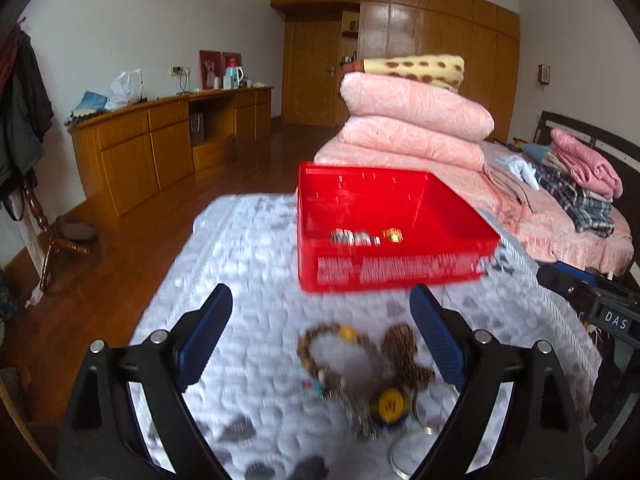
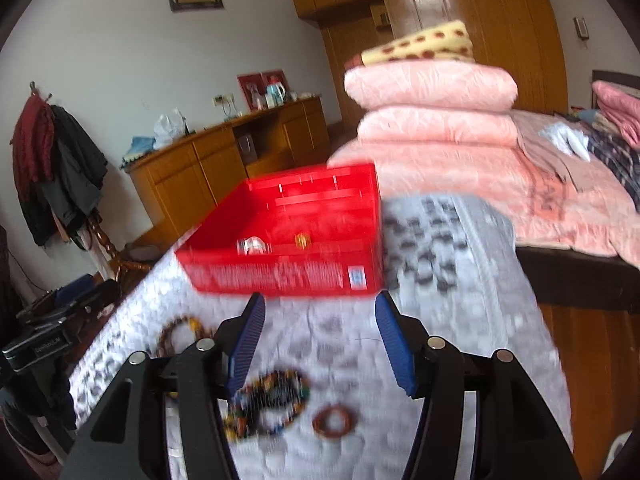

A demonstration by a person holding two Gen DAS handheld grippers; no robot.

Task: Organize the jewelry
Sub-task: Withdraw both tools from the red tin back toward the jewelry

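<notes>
A red plastic box (image 1: 392,272) stands on a grey-white patterned cloth; it also shows in the right wrist view (image 2: 280,276). Silver pieces (image 1: 352,237) and a gold piece (image 1: 393,235) lie inside it. My left gripper (image 1: 320,320) is open above a brown bead bracelet (image 1: 332,340), a brown bead string (image 1: 404,352) and a yellow pendant (image 1: 390,404). My right gripper (image 2: 320,328) is open above a multicoloured bead bracelet (image 2: 276,404) and a small reddish ring-shaped bracelet (image 2: 335,421). Both grippers are empty.
The cloth-covered surface (image 1: 248,240) ends at the left and far edges over a wooden floor. A bed with stacked pink quilts (image 1: 416,120) lies behind the box. A wooden sideboard (image 1: 160,140) lines the far wall. The other gripper (image 1: 592,300) shows at right.
</notes>
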